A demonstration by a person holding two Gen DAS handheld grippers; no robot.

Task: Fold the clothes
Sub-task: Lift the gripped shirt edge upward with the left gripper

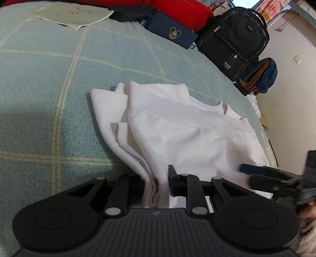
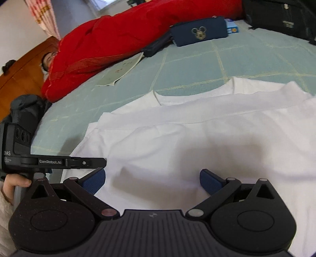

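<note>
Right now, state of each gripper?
Left gripper: shut on the folded white cotton garment.
Right gripper: open, holding nothing, above the garment.

white folded cotton garment [image 1: 177, 128]: 1 | black backpack [image 1: 233, 39]: 1 | navy pouch with mouse-head badge [image 2: 199, 32]: 1 | red quilted cover [image 2: 110, 39]: 1 | pale printed paper sheet [image 1: 73, 14]: 1 | black two-finger grippers: 2
</note>
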